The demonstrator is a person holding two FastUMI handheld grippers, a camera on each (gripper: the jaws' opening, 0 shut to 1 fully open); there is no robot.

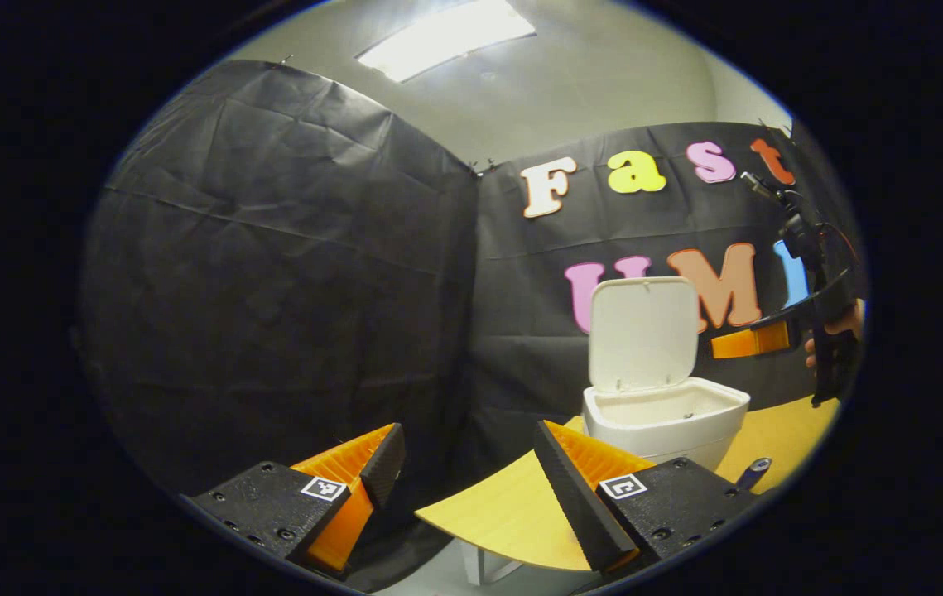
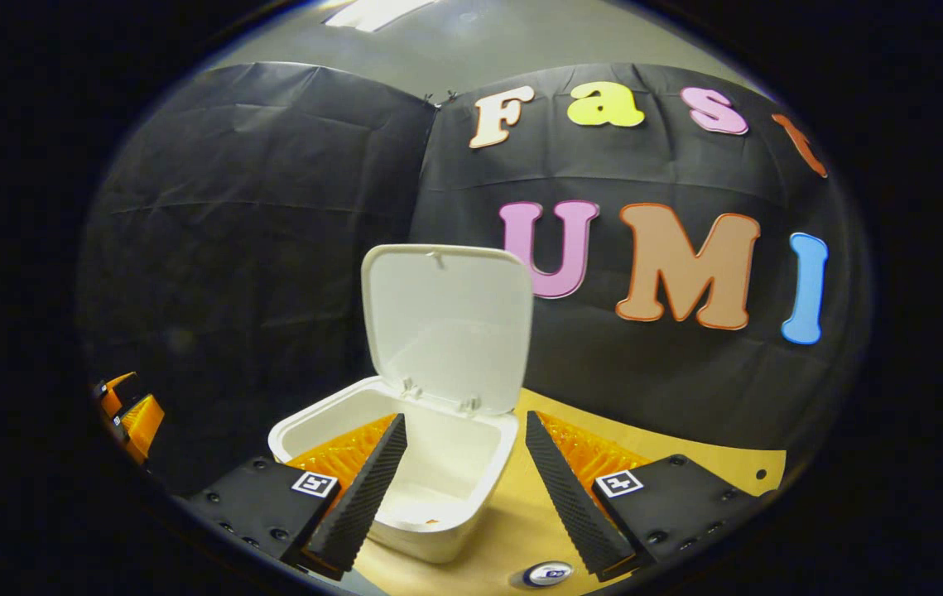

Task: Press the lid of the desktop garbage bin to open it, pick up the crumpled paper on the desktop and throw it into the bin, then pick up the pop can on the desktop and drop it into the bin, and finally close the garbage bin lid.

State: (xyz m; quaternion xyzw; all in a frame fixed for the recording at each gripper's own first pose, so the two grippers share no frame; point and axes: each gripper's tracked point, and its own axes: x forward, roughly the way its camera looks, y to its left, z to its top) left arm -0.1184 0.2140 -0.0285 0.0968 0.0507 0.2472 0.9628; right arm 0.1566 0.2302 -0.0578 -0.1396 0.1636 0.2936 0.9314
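The white plastic desktop garbage bin (image 2: 405,472) stands on the yellow wooden desk (image 2: 512,530) with its flat white hinged lid (image 2: 448,327) swung up and standing upright behind the opening, against the black cloth wall (image 2: 256,215). In the right gripper view the bin's inside looks pale and almost bare, with only a small dark speck near its front wall. The right hand-held gripper (image 2: 463,480) hangs just above the bin's near edge, released, its two fingers spread wide with nothing between them; the finger on the left of that view overlaps the bin's opening, the other lies over the desk beside the bin. A small round silver object (image 2: 548,573) sits on the desk at the bottom of that view; what it is cannot be told. In the left gripper view the bin (image 1: 666,418) stands farther off, toward the right, near the desk's (image 1: 512,513) curved edge, lid (image 1: 643,333) up. The left hand-held gripper (image 1: 471,488) is also released, fingers wide apart and empty, held off the desk's edge. A dark blue cylindrical object (image 1: 752,473) lies on the desk right of the bin. A hand (image 1: 831,331) grips the right hand-held gripper above and to the right of the bin.
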